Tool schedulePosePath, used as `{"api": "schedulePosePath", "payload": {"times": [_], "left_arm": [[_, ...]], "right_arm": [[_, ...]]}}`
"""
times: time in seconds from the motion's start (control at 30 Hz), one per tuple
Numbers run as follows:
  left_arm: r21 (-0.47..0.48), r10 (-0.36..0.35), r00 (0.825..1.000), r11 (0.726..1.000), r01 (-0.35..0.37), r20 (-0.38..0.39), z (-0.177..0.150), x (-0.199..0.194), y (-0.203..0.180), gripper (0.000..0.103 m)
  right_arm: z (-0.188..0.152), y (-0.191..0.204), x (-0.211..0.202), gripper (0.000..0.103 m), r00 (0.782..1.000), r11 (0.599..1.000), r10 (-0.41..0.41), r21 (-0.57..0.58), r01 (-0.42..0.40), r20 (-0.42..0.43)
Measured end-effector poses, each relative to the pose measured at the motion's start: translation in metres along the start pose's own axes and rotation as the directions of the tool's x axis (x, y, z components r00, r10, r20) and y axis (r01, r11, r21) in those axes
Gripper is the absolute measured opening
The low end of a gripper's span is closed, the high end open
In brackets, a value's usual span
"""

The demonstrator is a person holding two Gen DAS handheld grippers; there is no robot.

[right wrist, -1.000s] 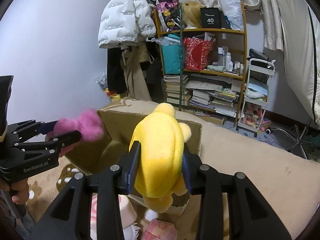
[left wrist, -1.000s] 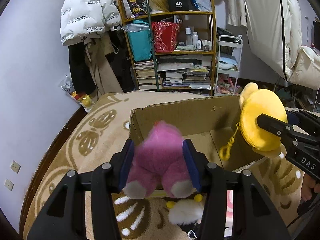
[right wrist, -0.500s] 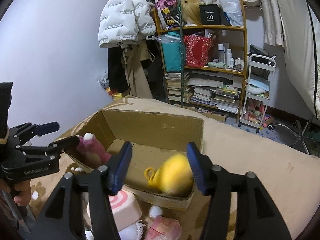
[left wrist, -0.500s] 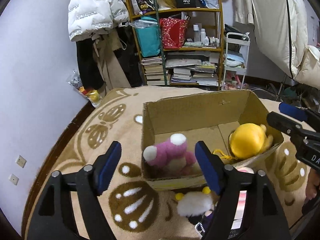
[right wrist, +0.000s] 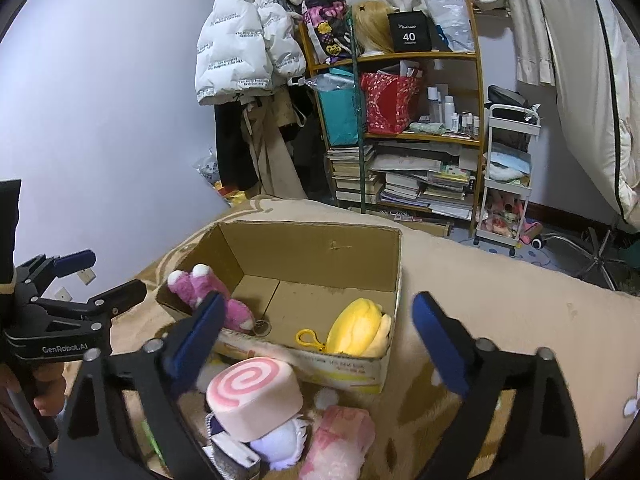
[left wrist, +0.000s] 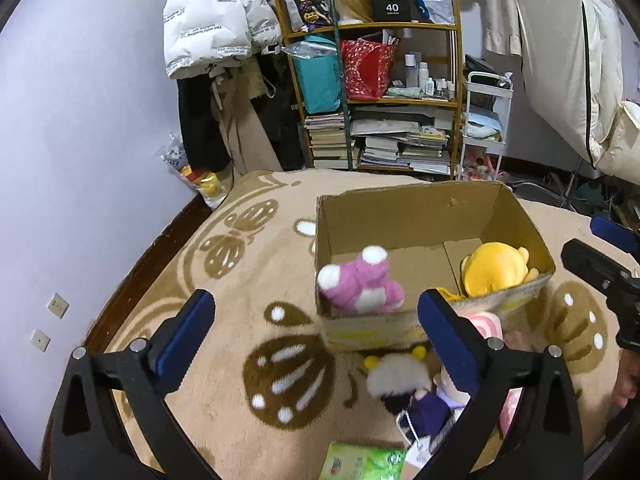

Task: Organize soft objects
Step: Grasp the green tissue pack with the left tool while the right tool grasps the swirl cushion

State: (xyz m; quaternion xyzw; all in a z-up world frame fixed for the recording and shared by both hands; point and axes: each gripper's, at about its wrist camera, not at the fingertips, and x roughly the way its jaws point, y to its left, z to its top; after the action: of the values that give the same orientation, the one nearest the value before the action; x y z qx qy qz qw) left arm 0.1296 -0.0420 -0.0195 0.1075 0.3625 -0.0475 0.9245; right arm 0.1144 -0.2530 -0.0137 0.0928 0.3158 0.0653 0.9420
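Left wrist view: left gripper (left wrist: pixel 316 322) jaws opening wide, nothing between the pads. Cardboard box (left wrist: pixel 404 210) sits on the patterned blanket (left wrist: pixel 240 280); pink plush (left wrist: pixel 360 284) lies in its near-left corner, yellow plush (left wrist: pixel 494 266) at its right end. Loose toys (left wrist: pixel 404 376) and a green packet (left wrist: pixel 364 460) crowd the box's near side. Black box (left wrist: pixel 390 2) on the shelf reads "40".

Right wrist view: right gripper (right wrist: pixel 316 334) jaws opening wide, empty. Pink swirl cushion (right wrist: pixel 254 394) sits just in front of the box. The left gripper's body reads "GenRobot.AI".
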Motion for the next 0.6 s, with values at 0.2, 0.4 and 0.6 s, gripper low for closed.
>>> {"api": "schedulePosePath", "payload": {"times": [0.2, 0.4, 0.6], "left_arm": [[-0.018, 0.012, 0.998, 1.000, -0.013, -0.054, -0.014, -0.023, 0.009, 0.101], [-0.039, -0.002, 0.994, 0.999, -0.002, -0.110, -0.033, -0.038, 0.016, 0.101], [-0.055, -0.024, 0.989, 0.998, 0.016, -0.146, -0.041, -0.043, 0.018, 0.101]], "right_arm": [[-0.004, 0.006, -0.017, 0.103, 1.000, 1.000, 0.005, 0.011, -0.005, 0.003], [-0.010, 0.011, -0.028, 0.103, 1.000, 1.000, 0.017, 0.004, -0.017, -0.004], [-0.019, 0.019, -0.037, 0.103, 0.999, 1.000, 0.029, -0.011, -0.030, -0.026]]}}
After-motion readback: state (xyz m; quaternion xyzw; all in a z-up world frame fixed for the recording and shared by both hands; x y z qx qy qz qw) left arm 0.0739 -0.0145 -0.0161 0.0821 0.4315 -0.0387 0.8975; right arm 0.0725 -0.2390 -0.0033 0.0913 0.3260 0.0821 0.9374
